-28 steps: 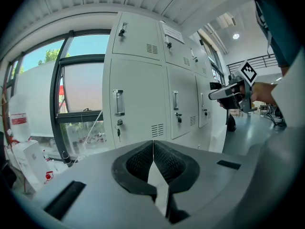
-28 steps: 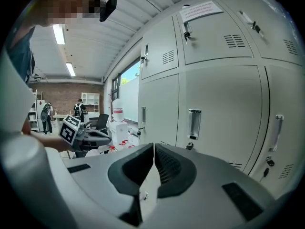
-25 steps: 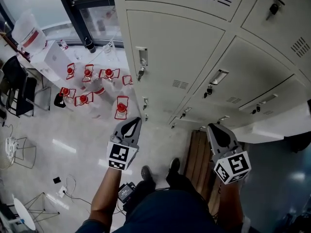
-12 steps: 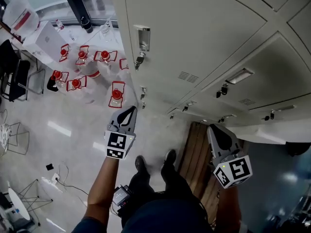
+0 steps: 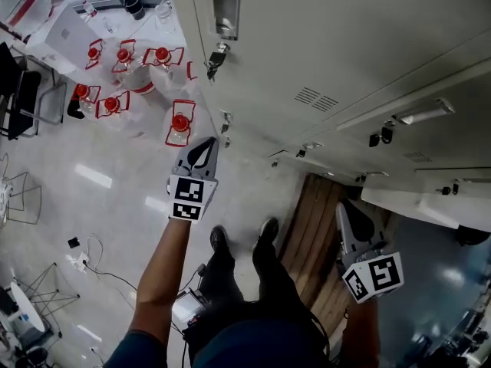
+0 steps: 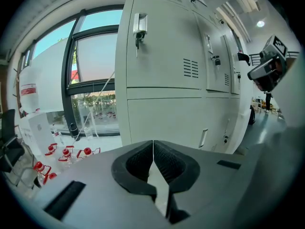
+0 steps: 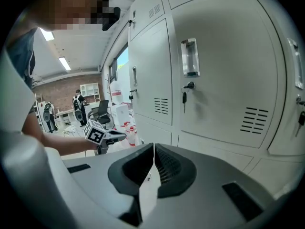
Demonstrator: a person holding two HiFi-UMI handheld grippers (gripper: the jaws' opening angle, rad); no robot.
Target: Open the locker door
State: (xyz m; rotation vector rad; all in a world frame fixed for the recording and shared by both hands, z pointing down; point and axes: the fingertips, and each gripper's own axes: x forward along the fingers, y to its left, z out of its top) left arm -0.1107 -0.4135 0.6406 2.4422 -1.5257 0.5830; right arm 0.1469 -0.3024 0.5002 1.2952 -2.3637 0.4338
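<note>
A bank of beige lockers point(image 5: 330, 44) stands in front of me with its doors closed. The nearest upper door has a recessed metal handle point(image 5: 224, 6) with a key point(image 5: 214, 57) hanging in the lock below it. That handle point(image 6: 139, 23) shows high up in the left gripper view, well away from the jaws. My left gripper point(image 5: 205, 147) is shut and empty, low by the lockers' left corner. My right gripper point(image 5: 350, 208) is shut and empty too, lower right, facing another door's handle point(image 7: 189, 57) and key point(image 7: 184, 97).
Several red-capped bottles point(image 5: 178, 124) stand on the pale floor left of the lockers. A wooden slatted board point(image 5: 313, 240) lies at the lockers' foot beside the person's shoes point(image 5: 218, 239). A black chair point(image 5: 17, 102) and floor cables point(image 5: 88, 259) are at the far left.
The head view has dropped and come closer to the lockers, so the handle and key now sit at the top edge. The left gripper has risen slightly toward the locker corner. Both jaws stay shut.
</note>
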